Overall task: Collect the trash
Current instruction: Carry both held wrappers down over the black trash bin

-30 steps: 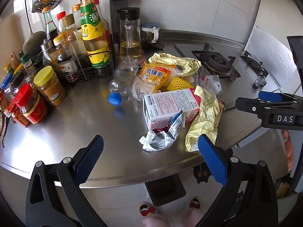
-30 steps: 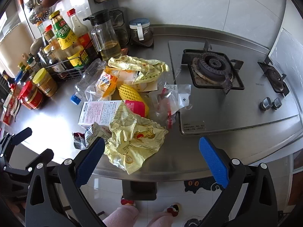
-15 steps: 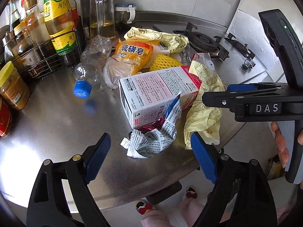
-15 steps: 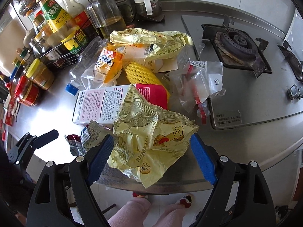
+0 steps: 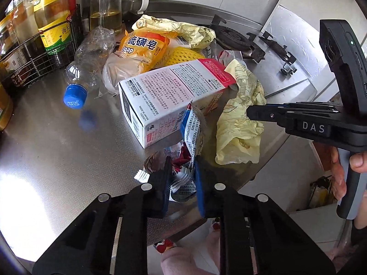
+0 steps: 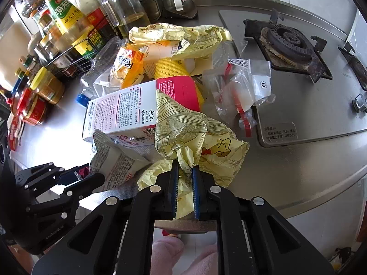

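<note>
A: Torn printed wrapper (image 5: pixel 191 137), lower centre of the left wrist view, at the counter's near edge; left gripper (image 5: pixel 182 171) has just been closing, jaws now nearly together with the wrapper's crumpled end between the pads.

B: Yellow paper bag (image 6: pixel 195 135), centre of the right wrist view, lies against the white carton (image 6: pixel 123 112); right gripper (image 6: pixel 184 174) has likewise just been closing, jaws down to a thin gap with a pinched fold of the bag in it.

A: So two pieces gripped, neither clear of the steel counter (image 5: pixel 57 160); early stage, I'd judge.

B: Agreed; plenty left: carton at centre; clear plastic bottle (image 5: pixel 89 59) with blue cap at left of the left wrist view; orange soap packet (image 5: pixel 146 48) above the carton; second yellow bag (image 6: pixel 179 34) at upper centre; clear plastic bags (image 6: pixel 240 87) beside the stove (image 6: pixel 289 41).

A: No bin or sack in either view; where the pieces go, cannot tell.

B: Condiment bottles (image 6: pixel 66 16) at upper left look like keepers, not trash.
</note>
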